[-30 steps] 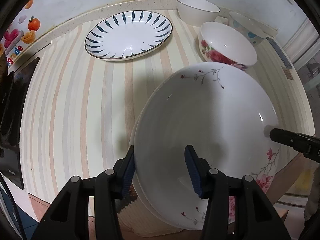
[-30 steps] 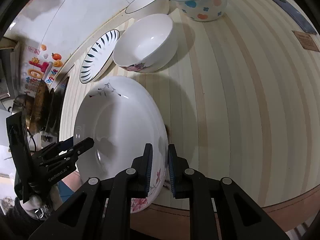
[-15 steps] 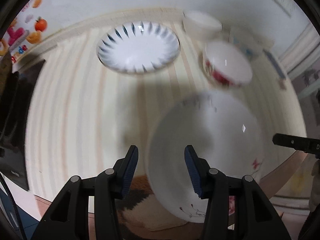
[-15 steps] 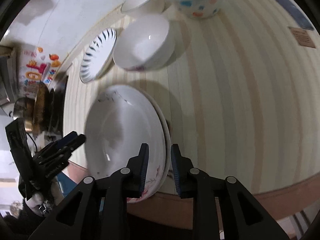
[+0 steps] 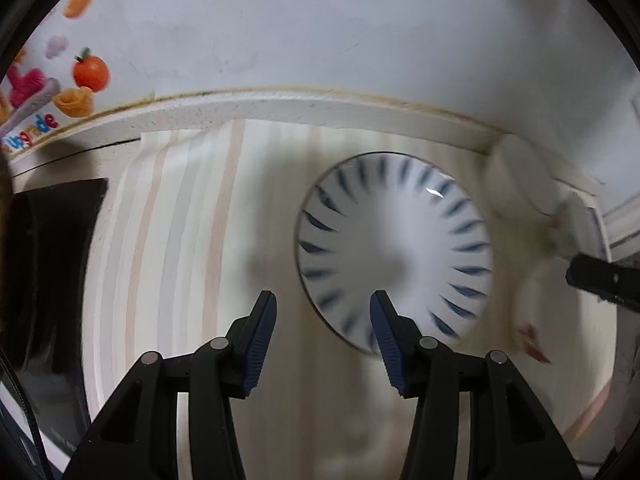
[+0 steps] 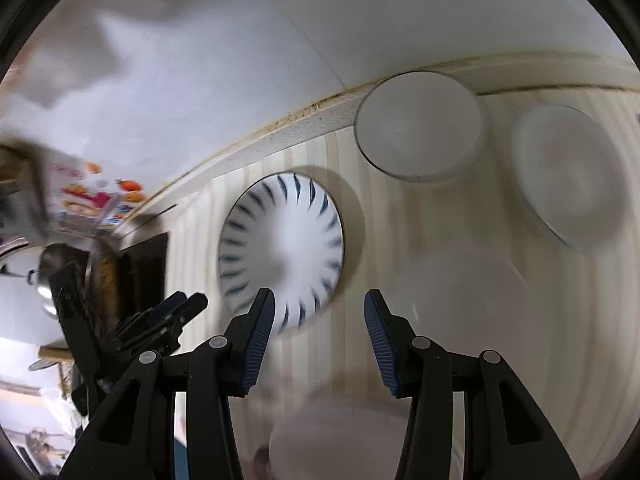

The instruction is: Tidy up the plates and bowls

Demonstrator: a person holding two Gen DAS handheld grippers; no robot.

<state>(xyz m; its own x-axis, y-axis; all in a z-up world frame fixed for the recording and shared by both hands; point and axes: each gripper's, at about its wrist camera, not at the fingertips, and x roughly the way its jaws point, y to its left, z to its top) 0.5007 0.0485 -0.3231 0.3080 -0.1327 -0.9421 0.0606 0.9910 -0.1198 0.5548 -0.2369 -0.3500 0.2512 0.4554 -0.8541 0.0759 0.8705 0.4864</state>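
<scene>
A white plate with dark blue leaf strokes [image 5: 394,252] lies on the striped counter, also in the right wrist view [image 6: 282,248]. My left gripper [image 5: 322,338] is open and empty, just short of the plate's near left rim. My right gripper [image 6: 319,334] is open and empty, at the plate's near right rim. The large floral plates [image 6: 352,436] lie blurred behind and below the right gripper. The right gripper's fingertip [image 5: 600,282] shows at the right of the left wrist view. The left gripper [image 6: 176,312] shows at the left of the right wrist view.
A plain white bowl [image 6: 420,136] stands by the back wall, a second bowl [image 6: 568,176] to its right and a blurred bowl [image 6: 460,284] in front. A black stove top [image 5: 44,276] lies at the left. The wall [image 5: 320,40] rises behind the counter.
Both grippers let go of the large floral plate, which now lies on the stack. Both opened wide and moved forward to the blue-leaf plate.
</scene>
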